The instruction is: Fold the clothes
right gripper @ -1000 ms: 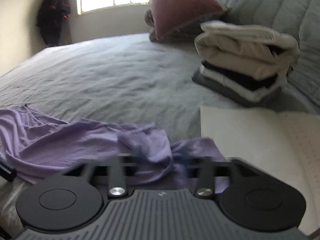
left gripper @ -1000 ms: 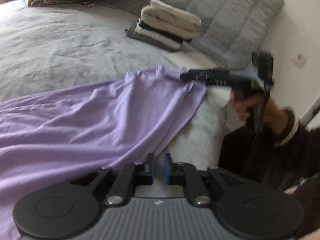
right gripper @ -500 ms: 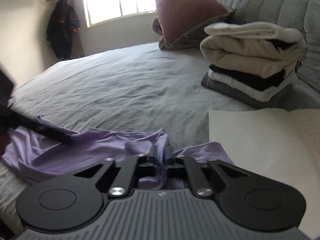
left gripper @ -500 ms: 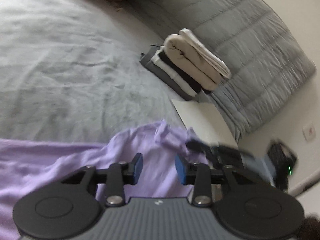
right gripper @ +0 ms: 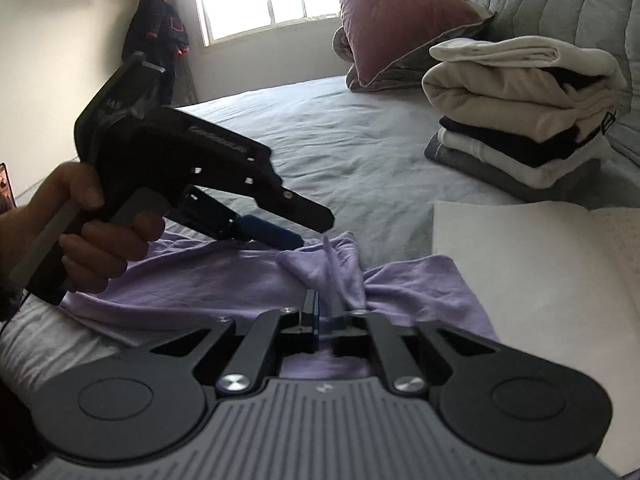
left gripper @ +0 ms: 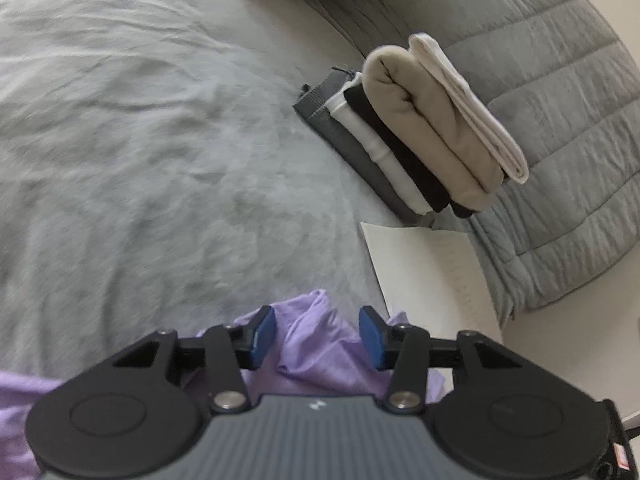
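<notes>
Lilac garment (right gripper: 224, 276) sprawled unfolded across the grey bed (left gripper: 160, 160). Right gripper (right gripper: 320, 320) pinched onto a bunched edge, anchoring it; left gripper (left gripper: 317, 338), spread wide around a neighbouring ridge, seemingly poised for a second hold.

- Lilac garment (right gripper: 224, 276): thin, crumpled, lying across the lower middle of the right wrist view on the grey bed, bunched into a gathered ridge centre frame.
- In the left wrist view its bunched edge (left gripper: 320, 344) shows at bottom centre.

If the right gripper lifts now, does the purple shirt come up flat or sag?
Likely sags: the purple shirt is already bunched into soft folds where the right gripper pinches it. It looks thin and probably light, so the rest should trail. The left gripper is open, so that side is unsupported.
</notes>
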Demonstrator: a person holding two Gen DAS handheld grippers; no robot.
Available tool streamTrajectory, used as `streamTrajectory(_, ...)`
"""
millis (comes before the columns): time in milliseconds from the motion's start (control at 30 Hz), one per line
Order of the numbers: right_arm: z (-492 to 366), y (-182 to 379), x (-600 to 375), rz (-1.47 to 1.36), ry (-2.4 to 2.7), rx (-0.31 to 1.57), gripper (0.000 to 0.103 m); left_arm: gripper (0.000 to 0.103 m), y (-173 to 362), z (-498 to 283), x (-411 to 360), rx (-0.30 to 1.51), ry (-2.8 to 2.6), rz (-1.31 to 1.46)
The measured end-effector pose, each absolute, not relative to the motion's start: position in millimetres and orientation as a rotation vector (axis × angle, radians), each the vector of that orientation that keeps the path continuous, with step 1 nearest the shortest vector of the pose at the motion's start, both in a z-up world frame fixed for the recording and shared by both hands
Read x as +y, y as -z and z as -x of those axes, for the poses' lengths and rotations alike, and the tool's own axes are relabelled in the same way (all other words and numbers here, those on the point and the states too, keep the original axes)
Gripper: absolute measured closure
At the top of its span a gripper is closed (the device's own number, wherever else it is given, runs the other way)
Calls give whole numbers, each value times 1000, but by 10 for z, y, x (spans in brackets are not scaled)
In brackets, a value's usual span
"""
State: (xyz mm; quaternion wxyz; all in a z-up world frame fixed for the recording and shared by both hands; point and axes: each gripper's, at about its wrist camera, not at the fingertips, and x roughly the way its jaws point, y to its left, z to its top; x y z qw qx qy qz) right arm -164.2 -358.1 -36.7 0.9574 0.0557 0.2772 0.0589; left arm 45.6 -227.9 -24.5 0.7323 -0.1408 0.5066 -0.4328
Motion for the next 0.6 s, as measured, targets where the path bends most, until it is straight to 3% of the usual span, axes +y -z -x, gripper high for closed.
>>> streamTrajectory(67, 1640, 367, -3567, -93, -101, 546, 80, 70, 222, -430, -2355, 1102, 945, 267)
streamTrajectory(100, 1639, 367, -3561, -84, -92, 537, 61, 76, 223, -414, -2384, 1098, 945, 251)
streamTrajectory(167, 1638, 367, -3547, -64, -74, 520, 45, 84, 231, -387, -2421, 1091, 946, 240)
streamTrajectory(200, 1637, 367, -3541, -55, -65, 512, 45, 94, 237, -375, -2436, 1087, 945, 236)
streamTrajectory(267, 1634, 370, -3525, -36, -48, 495, 45, 99, 242, -350, -2447, 1075, 940, 232)
streamTrajectory(333, 1620, 394, -3490, -26, -42, 483, 58, 101, 218, -316, -2428, 1048, 933, 237)
streamTrajectory(400, 1605, 418, -3456, -15, -36, 472, 84, 101, 160, -286, -2376, 1016, 937, 264)
streamTrajectory(433, 1598, 430, -3438, -10, -33, 466, 89, 101, 109, -269, -2336, 998, 937, 278)
streamTrajectory(600, 1727, 362, -3349, -9, -53, 385, 99, 102, -237, -134, -2149, 915, 952, 293)
